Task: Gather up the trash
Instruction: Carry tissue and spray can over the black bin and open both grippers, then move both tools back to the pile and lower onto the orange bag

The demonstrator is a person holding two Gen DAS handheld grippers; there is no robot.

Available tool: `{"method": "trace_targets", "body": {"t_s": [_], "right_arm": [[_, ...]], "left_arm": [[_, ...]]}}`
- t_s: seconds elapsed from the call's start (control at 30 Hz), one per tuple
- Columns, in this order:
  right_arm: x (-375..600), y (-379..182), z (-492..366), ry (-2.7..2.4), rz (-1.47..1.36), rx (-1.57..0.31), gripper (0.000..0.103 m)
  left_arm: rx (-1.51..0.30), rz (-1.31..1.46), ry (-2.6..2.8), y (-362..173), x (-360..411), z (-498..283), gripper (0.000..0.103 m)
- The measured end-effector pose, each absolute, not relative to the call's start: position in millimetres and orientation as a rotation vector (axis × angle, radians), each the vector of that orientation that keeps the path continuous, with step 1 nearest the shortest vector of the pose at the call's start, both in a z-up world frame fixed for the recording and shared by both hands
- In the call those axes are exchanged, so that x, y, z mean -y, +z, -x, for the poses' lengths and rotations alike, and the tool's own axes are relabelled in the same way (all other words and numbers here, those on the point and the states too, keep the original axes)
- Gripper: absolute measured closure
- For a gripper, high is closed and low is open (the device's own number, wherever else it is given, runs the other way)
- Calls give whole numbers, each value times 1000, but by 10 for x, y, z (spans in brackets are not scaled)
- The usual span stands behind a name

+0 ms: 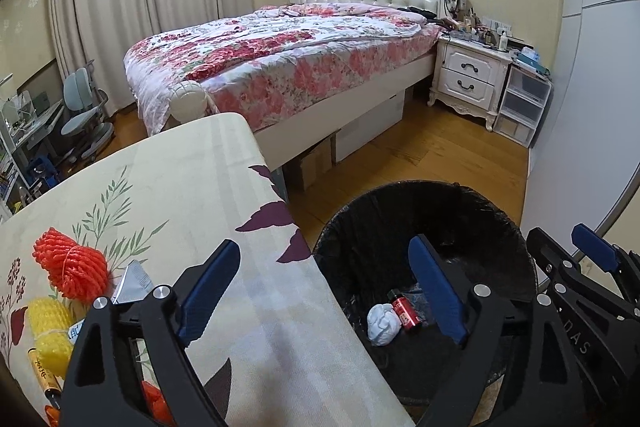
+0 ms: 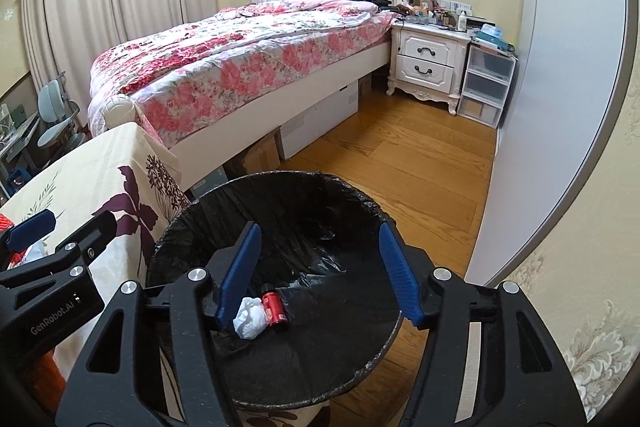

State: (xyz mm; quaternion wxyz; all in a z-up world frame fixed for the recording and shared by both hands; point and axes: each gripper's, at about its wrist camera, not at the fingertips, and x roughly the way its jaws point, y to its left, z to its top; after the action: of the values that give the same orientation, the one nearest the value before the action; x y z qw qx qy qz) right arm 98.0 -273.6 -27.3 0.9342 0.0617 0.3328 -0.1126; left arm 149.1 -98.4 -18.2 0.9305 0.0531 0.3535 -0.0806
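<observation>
We found the left tool (image 1: 324, 287) with its fingers spread apart and nothing between them, straddling the edge of the bench (image 1: 256, 307) and the trash bin (image 1: 496, 219). The right tool (image 2: 318, 275) likewise stood apart and unloaded, directly above the bin's mouth. Inside the black liner lay a crumpled white tissue (image 2: 251, 317) touching a small red bottle (image 2: 274, 307). On the bench's floral cloth we noted an orange net bundle (image 1: 70, 265), a yellow net bundle (image 1: 50, 331) just beside it, a silver wrapper (image 1: 134, 283) and what appeared to be a battery (image 1: 44, 373), partly hidden behind the left tool. The bed (image 1: 280, 55) stood beyond
</observation>
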Motion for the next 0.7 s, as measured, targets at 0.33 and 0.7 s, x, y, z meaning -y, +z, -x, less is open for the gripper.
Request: {"method": "trace_targets", "body": {"t_s": [0.33,0.7], "right_arm": [[2553,-204,-806,-212,-120,-681,36],[2104,-111,-526,-98,-98,-680,35]], "left_arm": [[-725,-82,-149,-53,737,-1301,17],[-730,-77,-72,77,206,-840,17]]}}
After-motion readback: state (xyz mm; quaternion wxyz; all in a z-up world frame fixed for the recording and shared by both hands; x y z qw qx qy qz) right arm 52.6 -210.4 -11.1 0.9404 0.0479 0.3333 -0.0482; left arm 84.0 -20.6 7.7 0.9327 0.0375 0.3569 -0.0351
